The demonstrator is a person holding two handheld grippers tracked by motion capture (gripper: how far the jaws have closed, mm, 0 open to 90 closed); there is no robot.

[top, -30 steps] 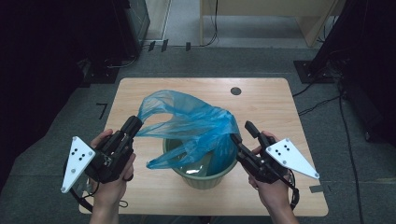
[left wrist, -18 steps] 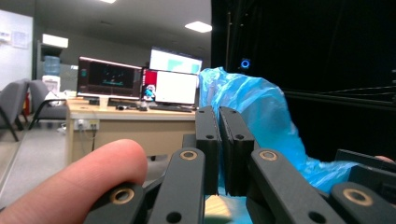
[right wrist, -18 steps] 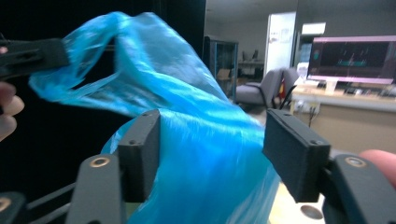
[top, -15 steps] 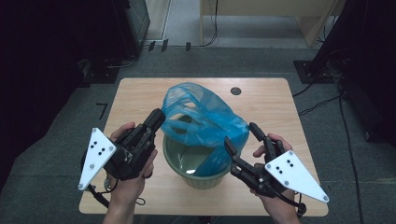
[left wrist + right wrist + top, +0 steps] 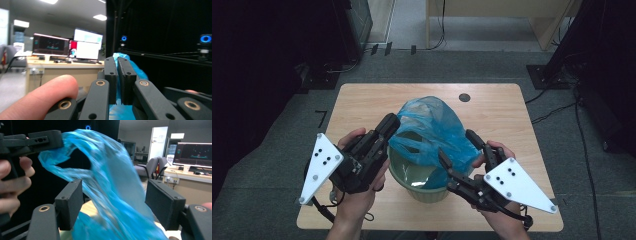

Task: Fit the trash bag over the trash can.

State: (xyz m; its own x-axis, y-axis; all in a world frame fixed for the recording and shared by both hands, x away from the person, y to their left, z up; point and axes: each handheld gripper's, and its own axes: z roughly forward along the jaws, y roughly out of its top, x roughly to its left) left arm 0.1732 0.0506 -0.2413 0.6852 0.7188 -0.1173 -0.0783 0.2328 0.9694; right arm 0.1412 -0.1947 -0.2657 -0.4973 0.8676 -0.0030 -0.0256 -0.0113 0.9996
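Since a second ago your two hands have drawn closer over the table and the blue plastic bag, then stretched wide and flat between them, now stands bunched and ballooned above the green bin. Your left gripper has its jaws pressed together on a fold of the bag's edge, which shows as blue film squeezed between the pads in the left gripper view. Your right gripper has just been opening: its jaws stand spread with the blue film passing loosely between them, and neither pad presses on it, so only your left side holds the bag now. As for progress, I judge the lining of the bin about half done: the bag's mouth is open and hangs over the bin, part of it dips inside, but the rim is not yet wrapped by the film on any side that I can see, and the bag's body is still puffed up above instead of pushed down. Your right gripper needs a fresh hold on the edge. No brand, label or legible writing shows on bag, bin or wooden table; the distant monitors' text is too small to read.
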